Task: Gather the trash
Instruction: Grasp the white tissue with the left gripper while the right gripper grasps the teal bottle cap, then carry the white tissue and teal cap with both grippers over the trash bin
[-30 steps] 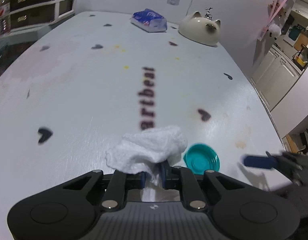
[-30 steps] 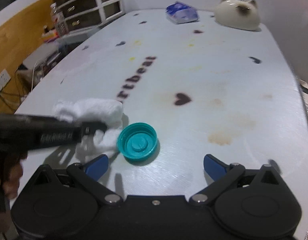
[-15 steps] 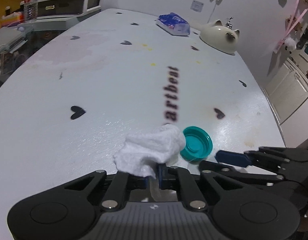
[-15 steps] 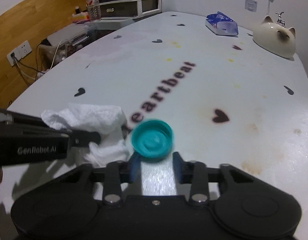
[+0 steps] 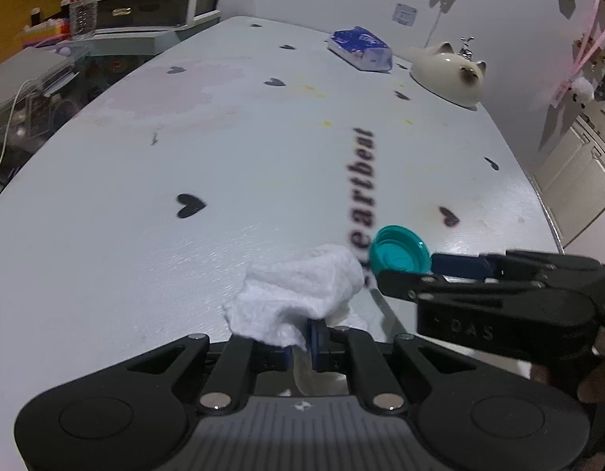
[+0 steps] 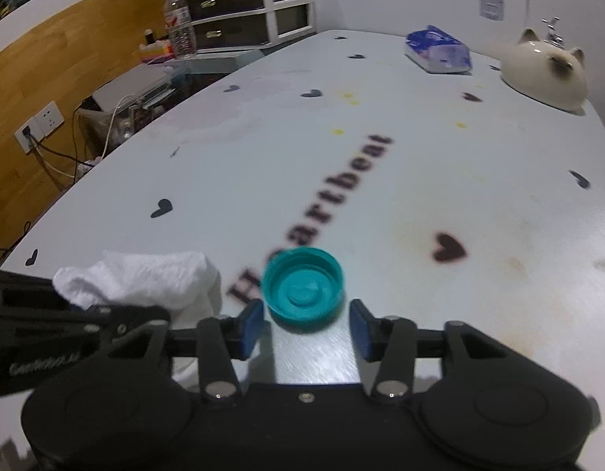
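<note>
From the left wrist, the left tongs [image 5: 302, 339] are clamped on the crumpled tissue [image 5: 298, 294], raised off the bench [image 5: 145, 180].

From the right wrist, the right tongs [image 6: 306, 327] have just been opening; their pads flank the teal cap [image 6: 302, 288] without pressing it. The cap pickup is under way, I'd say; next they must close squarely on it.

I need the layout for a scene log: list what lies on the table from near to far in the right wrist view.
Teal cap → stained table → blue tissue pack.
</note>
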A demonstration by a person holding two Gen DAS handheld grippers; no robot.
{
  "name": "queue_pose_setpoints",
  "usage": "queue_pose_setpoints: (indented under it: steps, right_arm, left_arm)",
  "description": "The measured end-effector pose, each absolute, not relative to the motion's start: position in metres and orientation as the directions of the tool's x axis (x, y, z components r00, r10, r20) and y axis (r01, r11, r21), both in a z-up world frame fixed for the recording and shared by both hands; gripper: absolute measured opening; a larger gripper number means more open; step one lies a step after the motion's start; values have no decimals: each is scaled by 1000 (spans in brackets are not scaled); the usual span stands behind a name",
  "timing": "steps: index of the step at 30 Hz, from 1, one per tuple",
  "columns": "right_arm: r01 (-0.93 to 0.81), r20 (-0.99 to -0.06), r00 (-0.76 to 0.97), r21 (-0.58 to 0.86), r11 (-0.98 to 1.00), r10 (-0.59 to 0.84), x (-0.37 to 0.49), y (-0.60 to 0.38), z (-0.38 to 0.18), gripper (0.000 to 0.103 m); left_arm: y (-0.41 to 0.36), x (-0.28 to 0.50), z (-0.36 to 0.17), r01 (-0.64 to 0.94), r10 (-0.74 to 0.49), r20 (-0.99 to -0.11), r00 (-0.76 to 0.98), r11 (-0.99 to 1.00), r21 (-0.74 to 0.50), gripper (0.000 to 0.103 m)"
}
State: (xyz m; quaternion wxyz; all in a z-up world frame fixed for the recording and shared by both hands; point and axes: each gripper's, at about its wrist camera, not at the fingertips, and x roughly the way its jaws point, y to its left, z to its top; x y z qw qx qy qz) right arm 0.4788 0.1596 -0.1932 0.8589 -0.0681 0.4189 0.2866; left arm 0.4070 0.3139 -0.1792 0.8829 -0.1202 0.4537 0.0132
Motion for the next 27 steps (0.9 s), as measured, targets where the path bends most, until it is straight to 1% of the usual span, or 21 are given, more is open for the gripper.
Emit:
queue_pose_setpoints:
  steps: [4, 5, 8, 11, 18, 27]
  right_arm:
    - [-553, -754, 507, 87, 829, 417, 486, 171, -198, 59]
    - [-552, -750, 519, 71, 831, 409, 487, 172, -198, 50]
    - [-544, -751, 510, 96, 833, 420, 486, 164, -197, 50]
    - [-538, -763, 509, 80, 839, 399, 476, 154, -196, 50]
    - [-478, -792, 486, 115, 871, 371, 449, 124, -191, 50]
    - [-419, -776, 522, 129, 899, 354, 406, 89, -157, 50]
  left_arm:
    - [317, 406, -184, -145, -84, -809, 582, 968, -205, 9]
    - [316, 407, -184, -147, -84, -808, 583, 967, -207, 9]
    - [314, 409, -185, -150, -87, -805, 587, 965, -213, 9]
    - [311, 408, -185, -150, -87, -804, 588, 965, -215, 9]
    - [300, 396, -173, -129, -120, -791, 601, 961, -244, 7]
    - [279, 360, -141, -92, -129, -772, 623, 967, -236, 7]
